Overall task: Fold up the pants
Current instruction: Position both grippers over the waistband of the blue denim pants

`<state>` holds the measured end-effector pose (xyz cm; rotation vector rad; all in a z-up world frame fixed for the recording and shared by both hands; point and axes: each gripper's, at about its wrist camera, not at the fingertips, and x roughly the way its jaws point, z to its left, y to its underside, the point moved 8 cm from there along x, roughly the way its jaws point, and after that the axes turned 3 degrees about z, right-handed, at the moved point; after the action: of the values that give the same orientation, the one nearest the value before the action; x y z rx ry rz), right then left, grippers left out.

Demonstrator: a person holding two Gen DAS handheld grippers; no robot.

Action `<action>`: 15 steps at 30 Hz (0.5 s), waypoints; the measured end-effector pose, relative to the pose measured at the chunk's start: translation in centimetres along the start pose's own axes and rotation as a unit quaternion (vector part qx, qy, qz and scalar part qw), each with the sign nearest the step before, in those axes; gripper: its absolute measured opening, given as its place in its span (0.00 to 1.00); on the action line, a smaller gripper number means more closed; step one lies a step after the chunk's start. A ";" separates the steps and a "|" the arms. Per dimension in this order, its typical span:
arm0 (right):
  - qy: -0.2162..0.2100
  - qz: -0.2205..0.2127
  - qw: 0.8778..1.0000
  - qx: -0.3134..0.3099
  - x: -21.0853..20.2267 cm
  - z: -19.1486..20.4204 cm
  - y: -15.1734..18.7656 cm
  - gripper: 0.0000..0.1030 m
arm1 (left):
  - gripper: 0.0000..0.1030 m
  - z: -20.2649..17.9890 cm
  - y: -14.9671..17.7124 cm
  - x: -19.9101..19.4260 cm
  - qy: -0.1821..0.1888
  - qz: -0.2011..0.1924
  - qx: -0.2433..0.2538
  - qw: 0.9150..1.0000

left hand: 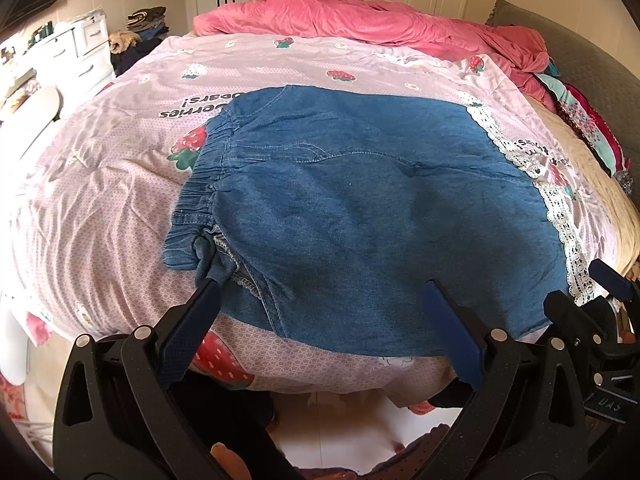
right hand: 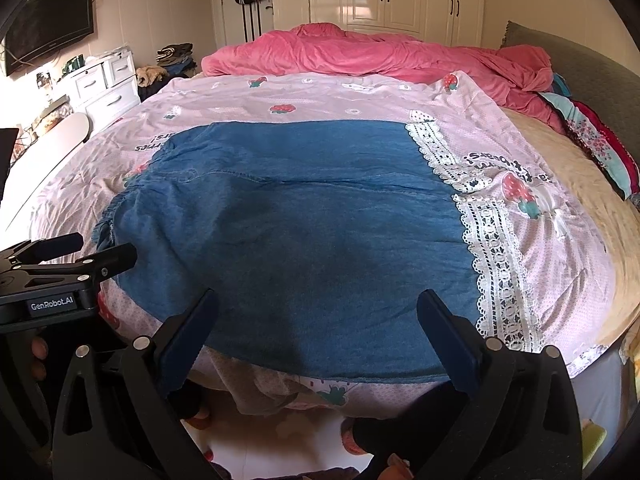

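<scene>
Blue denim pants [left hand: 360,208] lie folded flat on the pink strawberry-print bedsheet [left hand: 100,200], elastic waistband [left hand: 200,184] to the left. My left gripper [left hand: 320,296] is open and empty, above the near edge of the pants by the waistband corner. In the right wrist view the pants [right hand: 288,232] fill the middle. My right gripper [right hand: 318,308] is open and empty, above the near edge of the pants. The left gripper also shows at the left of the right wrist view [right hand: 80,256]; the right gripper shows at the right edge of the left wrist view [left hand: 600,280].
A crumpled pink duvet [right hand: 360,56] lies at the far side of the bed. White lace trim [right hand: 492,248] runs down the sheet right of the pants. White drawers [right hand: 108,84] stand at the left wall. The bed's near edge drops to the floor [right hand: 280,452].
</scene>
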<state>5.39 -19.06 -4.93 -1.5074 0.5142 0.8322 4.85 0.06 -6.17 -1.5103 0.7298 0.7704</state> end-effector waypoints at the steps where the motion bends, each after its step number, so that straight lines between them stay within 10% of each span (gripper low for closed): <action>1: 0.001 0.000 1.000 -0.001 0.0 0.0 0.0 0.96 | 0.91 -0.1 0.0 0.0 0.000 0.000 0.000 1.000; 15: 0.002 0.000 1.000 -0.001 -0.1 0.2 0.0 0.96 | 0.91 -0.1 -0.1 0.0 -0.001 0.000 0.001 1.000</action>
<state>5.32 -18.92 -4.89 -1.5110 0.5169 0.8311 4.89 -0.02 -6.09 -1.5084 0.7285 0.7711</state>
